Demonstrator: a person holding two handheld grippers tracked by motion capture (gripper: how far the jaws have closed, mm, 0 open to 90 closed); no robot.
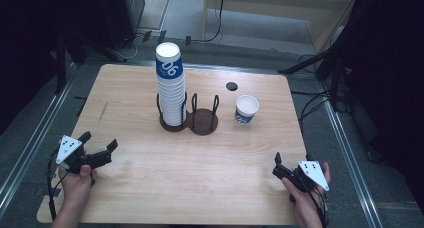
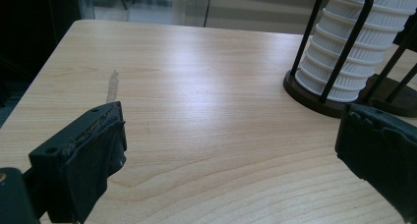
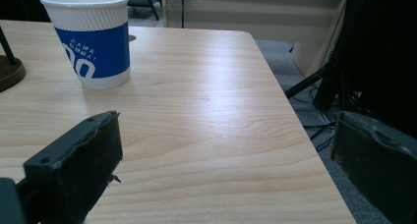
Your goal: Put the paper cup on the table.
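Right, both my grippers, left gripper [image 1: 100, 147] and right gripper [image 1: 276, 165], sit low with jaws apart, gripping nothing. Loose cup [image 1: 247, 108] stands right of the rack [image 1: 201, 122], probably bound for the stack [image 1: 170, 88].

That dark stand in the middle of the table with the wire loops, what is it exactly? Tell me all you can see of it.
The dark stand is a cup holder with two round brown bases joined side by side, wood by the look of it, and thin black wire loops rising upright from each. It sits flat on the wooden table, near the middle. Its left ring holds a tall stack of paper cups, ribbed white with blue print on the top one; the right ring is empty. A single cup stands apart to its right.
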